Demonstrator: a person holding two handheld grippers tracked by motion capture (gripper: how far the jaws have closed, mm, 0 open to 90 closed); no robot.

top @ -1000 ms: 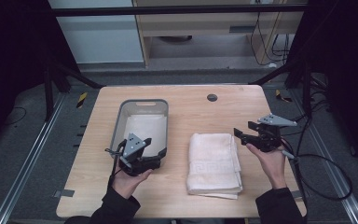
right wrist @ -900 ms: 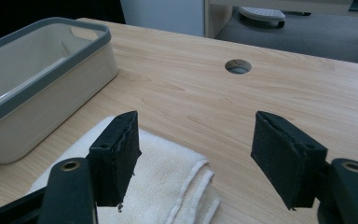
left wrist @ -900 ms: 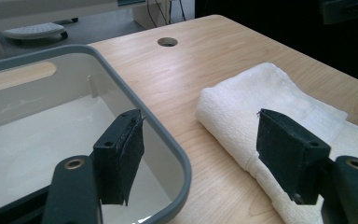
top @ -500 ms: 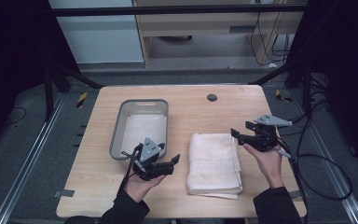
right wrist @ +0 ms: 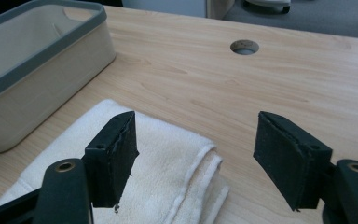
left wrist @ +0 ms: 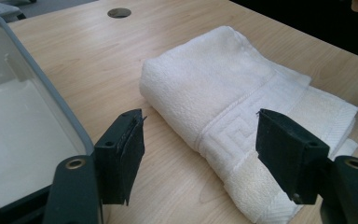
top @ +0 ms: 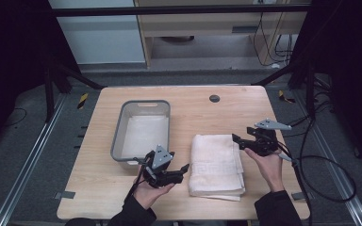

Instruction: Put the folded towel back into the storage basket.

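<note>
Here, a folded white towel (top: 217, 164) lies flat on the counter (top: 202, 108), just right of a grey bin (top: 143, 129). The left tool (top: 181, 170) sits low near the counter's front edge, between bin and towel, its jaws spread wide and empty, aimed at the towel's near left edge; in the left gripper view the towel (left wrist: 242, 112) fills the gap ahead of the jaws. The right tool (top: 238, 139) hovers at the towel's far right corner, jaws likewise wide apart and empty. A round hole (top: 214, 98) lies farther back.
</note>
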